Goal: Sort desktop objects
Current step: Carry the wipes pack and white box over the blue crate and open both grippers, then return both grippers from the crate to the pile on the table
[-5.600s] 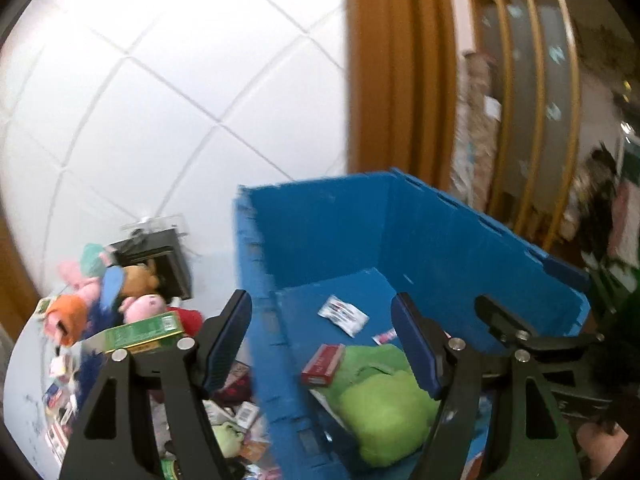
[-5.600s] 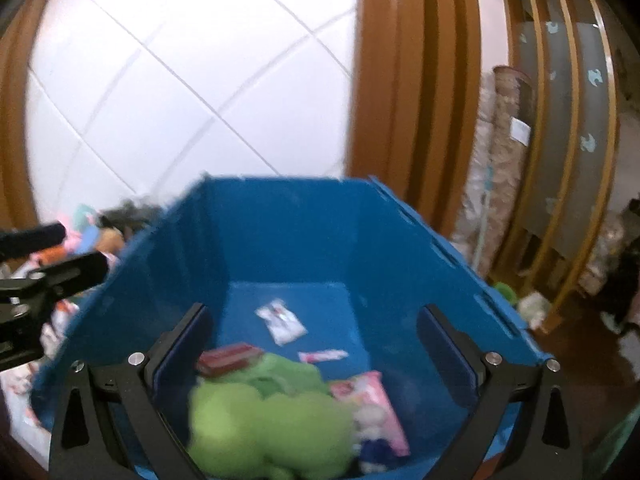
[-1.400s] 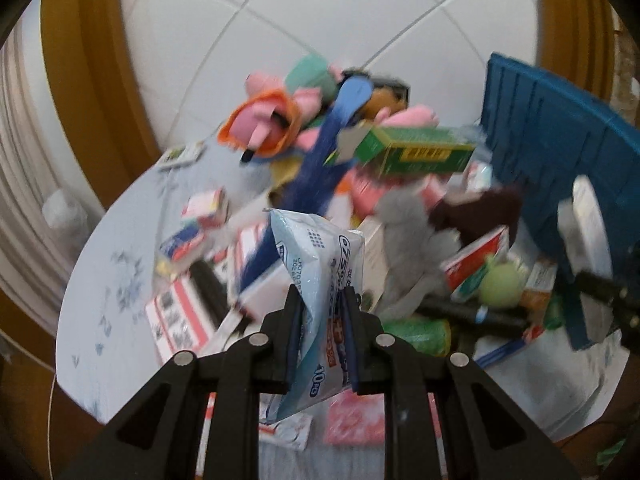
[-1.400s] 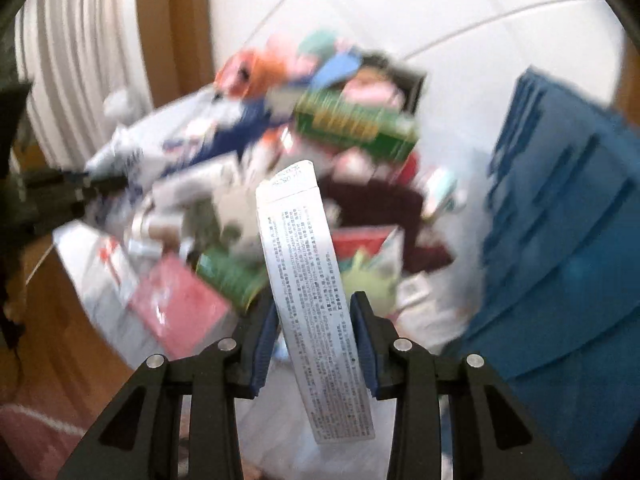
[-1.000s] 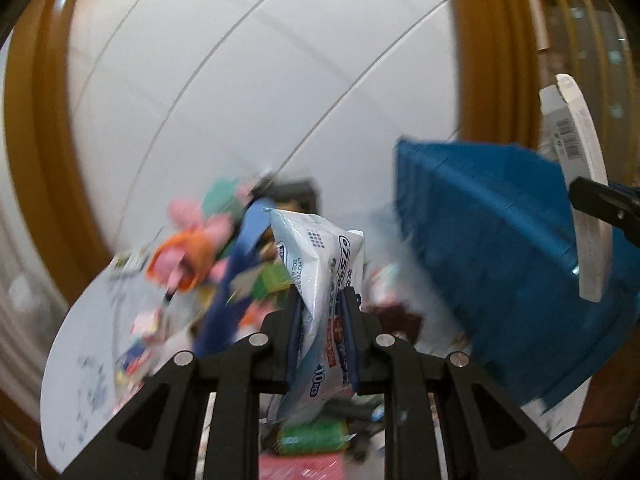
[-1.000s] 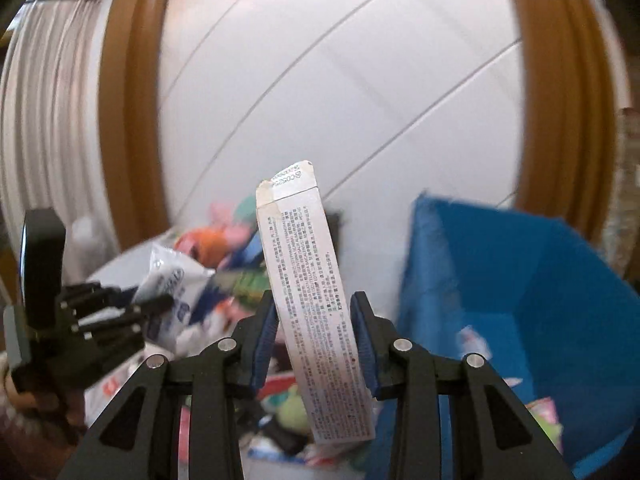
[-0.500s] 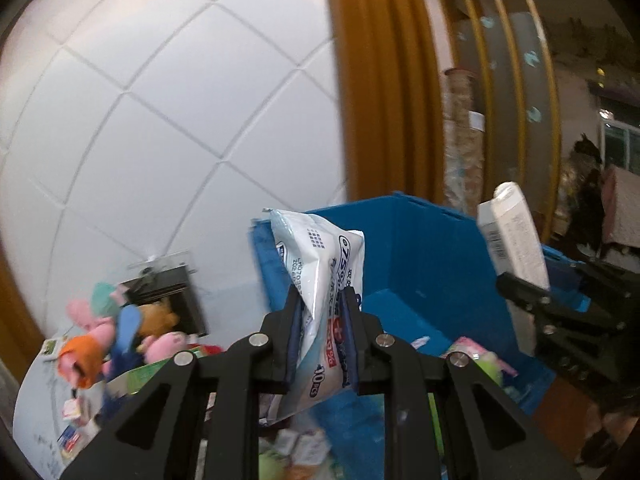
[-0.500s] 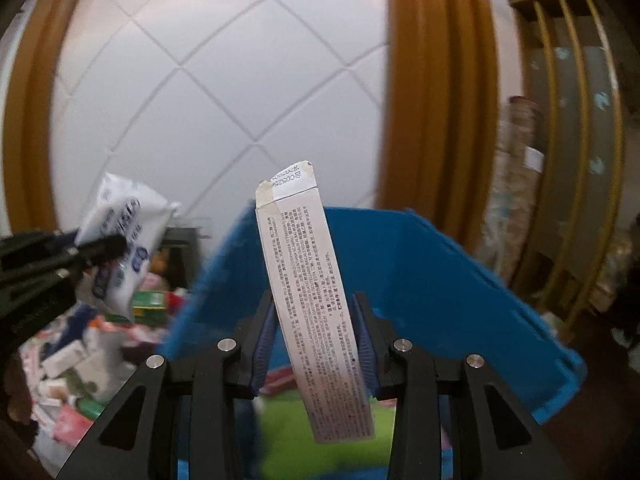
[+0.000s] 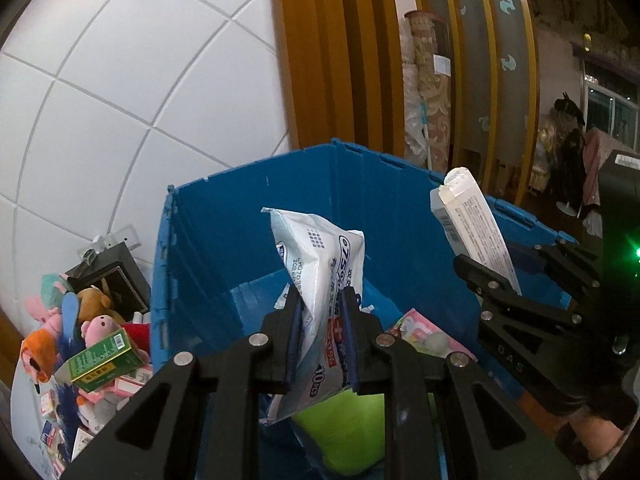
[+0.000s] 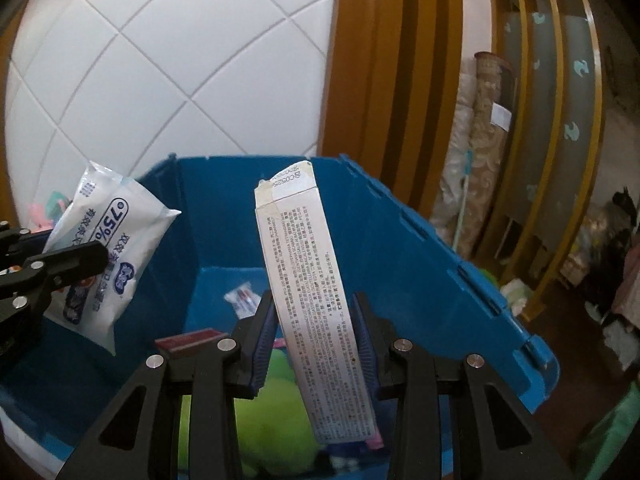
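My left gripper (image 9: 322,304) is shut on a white wet-wipes pack (image 9: 320,268) and holds it above the open blue crate (image 9: 248,240). My right gripper (image 10: 314,312) is shut on a long white carton (image 10: 308,272) printed with small text, held upright over the same crate (image 10: 420,256). The wipes pack also shows in the right wrist view (image 10: 108,248), at the crate's left rim. The carton shows in the left wrist view (image 9: 476,228), at the right. Inside the crate lie a green plush (image 10: 256,416), a red box (image 10: 188,340) and small packets.
A pile of plush toys (image 9: 80,316), a green box (image 9: 104,360) and small cartons lies on the table left of the crate. A white tiled wall (image 9: 120,80) stands behind. Wooden pillars (image 10: 380,80) and shelves stand at the back right.
Both grippers took an item each from the table pile and swung right with them. They now hold the wipes pack and the carton over the crate.
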Demonstrator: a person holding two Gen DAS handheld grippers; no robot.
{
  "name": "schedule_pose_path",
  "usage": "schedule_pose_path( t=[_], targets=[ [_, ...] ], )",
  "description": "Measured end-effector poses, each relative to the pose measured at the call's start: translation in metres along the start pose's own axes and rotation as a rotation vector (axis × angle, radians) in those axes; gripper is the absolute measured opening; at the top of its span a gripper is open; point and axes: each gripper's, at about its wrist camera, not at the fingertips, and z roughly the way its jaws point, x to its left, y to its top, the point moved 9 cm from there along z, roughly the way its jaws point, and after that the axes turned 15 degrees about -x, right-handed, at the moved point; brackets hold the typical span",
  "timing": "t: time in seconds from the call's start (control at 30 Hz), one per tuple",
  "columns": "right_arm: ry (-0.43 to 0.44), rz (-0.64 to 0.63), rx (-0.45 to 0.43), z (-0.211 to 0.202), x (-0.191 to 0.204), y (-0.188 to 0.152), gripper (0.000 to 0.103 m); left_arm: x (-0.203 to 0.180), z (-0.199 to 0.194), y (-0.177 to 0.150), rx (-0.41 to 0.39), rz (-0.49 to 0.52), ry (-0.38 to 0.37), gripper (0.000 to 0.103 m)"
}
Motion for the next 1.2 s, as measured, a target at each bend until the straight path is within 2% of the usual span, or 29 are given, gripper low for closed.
schedule_pose_path(
  t=[0.33,0.4,0.43,0.5,0.53,0.57,0.7,0.77,0.8,0.93,1.03,1.2],
  targets=[
    [-0.028,-0.037,0.018,0.015,-0.016,-0.007,0.037,-0.005,0.016,-0.010,0.046,-0.028,0.023,0.019],
    [-0.035,-0.037,0.014,0.017,-0.019,-0.006,0.038,-0.004,0.016,-0.011,0.053,-0.037,0.029,0.024],
    [-0.036,-0.036,0.014,0.019,-0.020,-0.006,0.042,-0.002,0.016,-0.011,0.053,-0.041,0.032,0.028],
    [-0.036,-0.030,0.008,0.019,-0.023,-0.004,0.059,-0.001,0.014,-0.011,0.045,-0.053,0.032,0.053],
    [-0.037,-0.028,0.004,0.018,-0.023,-0.004,0.077,-0.001,0.013,-0.009,0.035,-0.057,0.030,0.056],
    [-0.038,-0.026,-0.003,0.017,-0.024,-0.003,0.090,0.000,0.011,-0.007,0.026,-0.058,0.031,0.061],
    [-0.036,-0.022,-0.024,0.015,-0.027,0.001,0.095,0.006,0.003,-0.003,0.003,-0.069,0.045,0.064],
    [-0.034,-0.013,-0.043,0.007,-0.026,0.006,0.103,0.010,-0.003,-0.001,-0.016,-0.075,0.054,0.067],
    [-0.031,-0.011,-0.055,0.004,-0.025,0.009,0.103,0.013,-0.009,0.002,-0.031,-0.076,0.063,0.070],
    [-0.013,-0.004,-0.110,-0.013,-0.017,0.027,0.103,0.030,-0.029,0.008,-0.080,-0.089,0.096,0.071],
    [0.027,0.001,-0.150,-0.026,0.004,0.041,0.103,0.053,-0.048,0.010,-0.113,-0.104,0.133,0.071],
    [0.106,0.009,-0.193,-0.041,0.047,0.060,0.103,0.115,-0.080,0.000,-0.138,-0.120,0.241,0.071]
  ],
)
